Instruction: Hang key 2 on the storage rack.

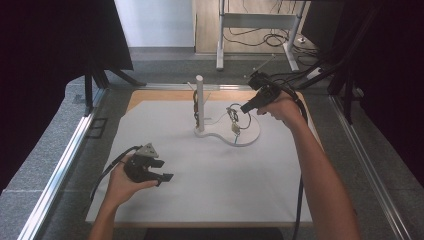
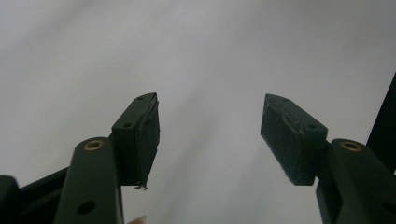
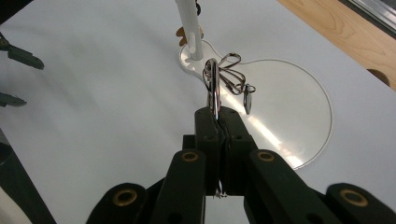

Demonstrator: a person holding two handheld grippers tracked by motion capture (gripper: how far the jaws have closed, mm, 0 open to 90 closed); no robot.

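Note:
A bunch of metal rings (image 3: 214,86) with small tags hanging from it (image 1: 233,121) is held just above the white stand's round base (image 3: 299,98). My right gripper (image 3: 219,114) is shut on one ring, its jaws pinched tight around the wire. In the high view the right gripper (image 1: 247,106) hovers right of the stand's upright white post (image 1: 200,97). My left gripper (image 1: 167,177) rests low over the white mat at the front left. It (image 2: 210,135) is open, with nothing between its pads.
The white mat (image 1: 210,190) covers most of the wooden table (image 1: 150,95). Small brown pieces hang on the post (image 1: 196,109). Metal rails (image 1: 65,160) run along both sides, and dark curtains stand at left and right. The left gripper's jaws (image 3: 16,56) show far left.

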